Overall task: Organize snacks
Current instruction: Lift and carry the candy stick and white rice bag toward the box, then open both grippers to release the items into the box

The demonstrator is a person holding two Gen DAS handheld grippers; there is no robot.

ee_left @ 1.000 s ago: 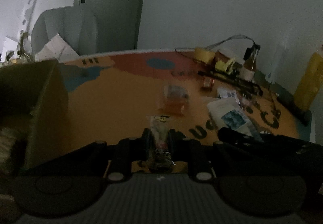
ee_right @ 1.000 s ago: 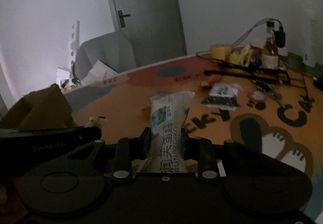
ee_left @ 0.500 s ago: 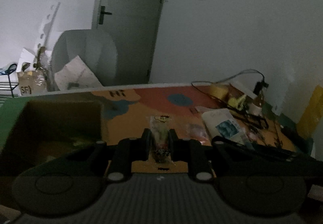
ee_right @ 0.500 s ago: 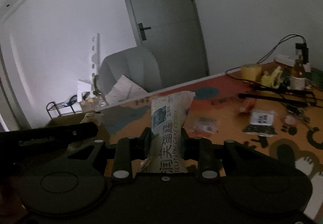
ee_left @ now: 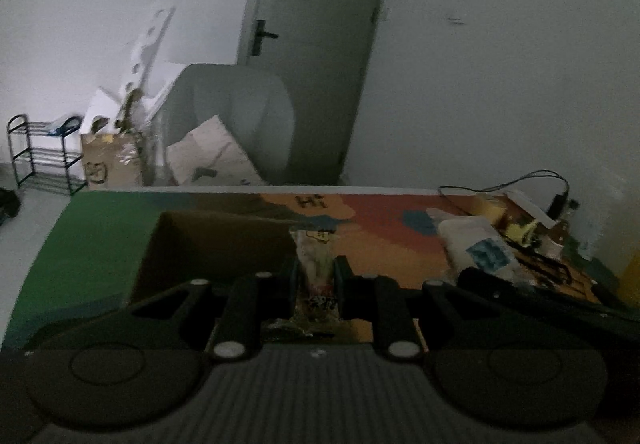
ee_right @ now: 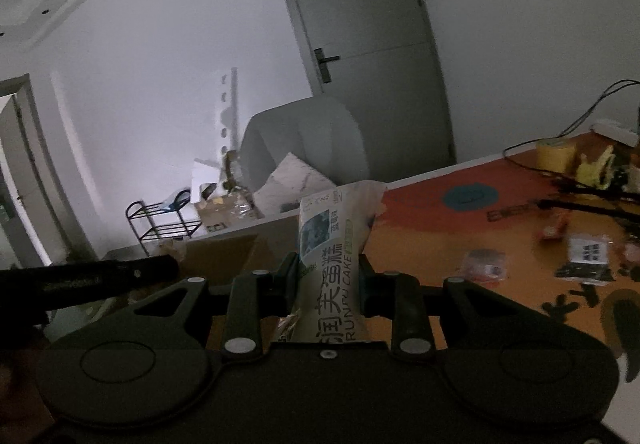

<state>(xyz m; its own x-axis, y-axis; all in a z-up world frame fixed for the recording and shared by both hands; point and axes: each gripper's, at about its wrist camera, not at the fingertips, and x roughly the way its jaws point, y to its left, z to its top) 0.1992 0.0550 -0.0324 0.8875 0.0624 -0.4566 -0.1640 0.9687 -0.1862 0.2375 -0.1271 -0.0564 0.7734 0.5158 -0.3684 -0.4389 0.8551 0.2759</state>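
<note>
In the left wrist view, the left gripper [ee_left: 316,276] is seen with its jaws pressed onto a small clear packet [ee_left: 315,264], which is pinched upright between them, its top sticking out past the fingertips. Beyond and to the left of the jaws an open box [ee_left: 224,240] is set on the mat [ee_left: 384,240], its near wall lying just ahead of the left finger. To the right of the jaws the right gripper's black body is seen, with a white cake bag [ee_left: 476,244] carried in it. Farther right, a clutter of cables and small items is spread along the mat's edge, too blurred to be told apart. In the right wrist view, the right gripper [ee_right: 328,276] is seen with its jaws closed on the cake bag [ee_right: 334,240], which is held upright, its printed face turned to the camera and its crimped top rising above the fingertips. To the left of the jaws the left gripper's dark body is seen as a bar, and behind it part of the box [ee_right: 224,256]. To the right of the jaws several small snack packs [ee_right: 486,268] lie on the mat [ee_right: 432,240], well apart from the fingers, and a tape roll [ee_right: 554,154] stands at the far edge.
</note>
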